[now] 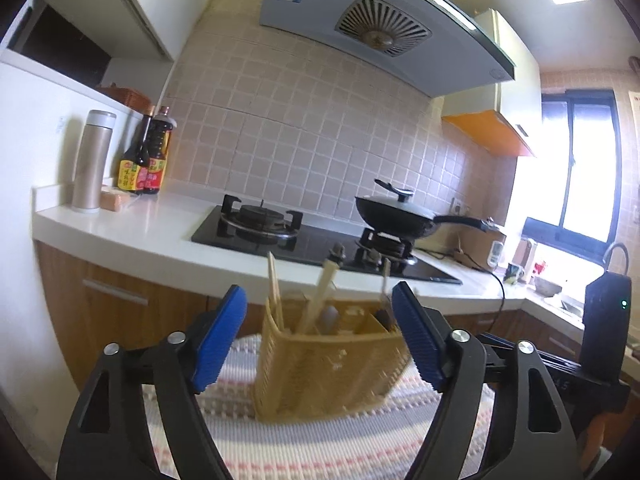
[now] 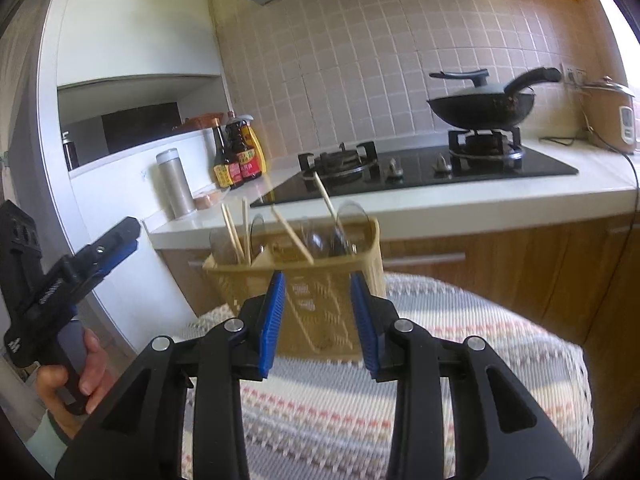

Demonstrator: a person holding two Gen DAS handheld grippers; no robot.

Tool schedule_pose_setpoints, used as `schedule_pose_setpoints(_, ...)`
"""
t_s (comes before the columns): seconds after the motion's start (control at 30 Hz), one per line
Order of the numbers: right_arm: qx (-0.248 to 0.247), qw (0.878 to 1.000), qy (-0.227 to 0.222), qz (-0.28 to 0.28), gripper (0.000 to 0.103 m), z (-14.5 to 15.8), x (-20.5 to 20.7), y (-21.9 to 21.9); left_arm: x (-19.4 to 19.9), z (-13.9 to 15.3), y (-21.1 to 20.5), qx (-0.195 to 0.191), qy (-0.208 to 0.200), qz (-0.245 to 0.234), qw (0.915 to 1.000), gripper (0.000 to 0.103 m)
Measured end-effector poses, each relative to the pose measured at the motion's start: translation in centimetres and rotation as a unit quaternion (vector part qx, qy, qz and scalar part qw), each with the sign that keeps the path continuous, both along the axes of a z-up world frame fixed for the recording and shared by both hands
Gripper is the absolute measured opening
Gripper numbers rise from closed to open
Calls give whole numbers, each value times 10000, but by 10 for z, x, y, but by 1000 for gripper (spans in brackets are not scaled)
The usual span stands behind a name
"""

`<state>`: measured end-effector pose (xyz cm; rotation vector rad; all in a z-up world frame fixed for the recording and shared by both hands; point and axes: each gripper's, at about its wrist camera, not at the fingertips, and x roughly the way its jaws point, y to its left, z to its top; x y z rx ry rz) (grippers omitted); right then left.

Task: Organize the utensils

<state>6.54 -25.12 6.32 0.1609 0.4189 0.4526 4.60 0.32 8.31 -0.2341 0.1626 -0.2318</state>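
Note:
A yellow plastic utensil basket (image 1: 324, 364) stands on a striped woven cloth (image 1: 304, 444). It holds wooden chopsticks (image 1: 275, 292) and several spoons (image 2: 320, 236); it also shows in the right wrist view (image 2: 320, 300). My left gripper (image 1: 320, 308) is open, its blue pads (image 1: 218, 336) either side of the basket, not touching. My right gripper (image 2: 318, 292) is open and empty, just in front of the basket. The left gripper also shows in the right wrist view (image 2: 116, 244), held by a hand.
Behind runs a white counter (image 1: 140, 228) with a black gas hob (image 1: 296, 236), a black wok (image 1: 396, 216), sauce bottles (image 1: 146, 160) and a steel flask (image 1: 92, 160). A rice cooker (image 2: 612, 116) stands at the right. Wooden cabinet fronts (image 2: 500, 264) lie below.

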Motion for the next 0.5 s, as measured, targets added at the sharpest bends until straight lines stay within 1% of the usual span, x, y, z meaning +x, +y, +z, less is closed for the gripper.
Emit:
schedule_pose_setpoints(0.03, 1, 10000, 36, -28, 46, -3, -5, -1, -5, -2, -3, 43, -6, 18, 10000, 78)
schedule_pose_setpoints(0.07, -4, 9999, 30, -106, 57, -6, -11, -3, -12, -4, -6, 85, -23, 55, 9999, 82)
schedule_pose_setpoints(0.13, -91, 9995, -46, -287, 58, -10, -21, -3, -23, -11, -13, 156, -22, 160, 9997, 88)
schedule_pose_setpoints(0.23, -295, 9978, -63, -586, 58, -20, -31, -2, -34, -26, -22, 271, 34, 375, 9989, 91)
schedule_pose_setpoints(0.3, -551, 9945, -208, -862, 58, -27, -38, 0, -40, -34, -25, 355, 45, 570, 9977, 95)
schedule_pose_setpoints(0.37, -852, 9881, -457, -1196, 64, -36, -45, 4, -45, -45, -30, 485, 18, 861, 9951, 95)
schedule_pose_setpoints(0.4, -919, 9855, -560, -1310, 66, -40, -47, 4, -48, -50, -31, 550, -9, 992, 9935, 95)
schedule_pose_setpoints(0.47, -899, 9821, -701, -1500, 73, -46, -50, 3, -50, -59, -35, 699, -40, 1233, 9899, 95)
schedule_pose_setpoints(0.5, -859, 9822, -717, -1506, 73, -49, -50, 2, -51, -63, -37, 770, -41, 1318, 9883, 95)
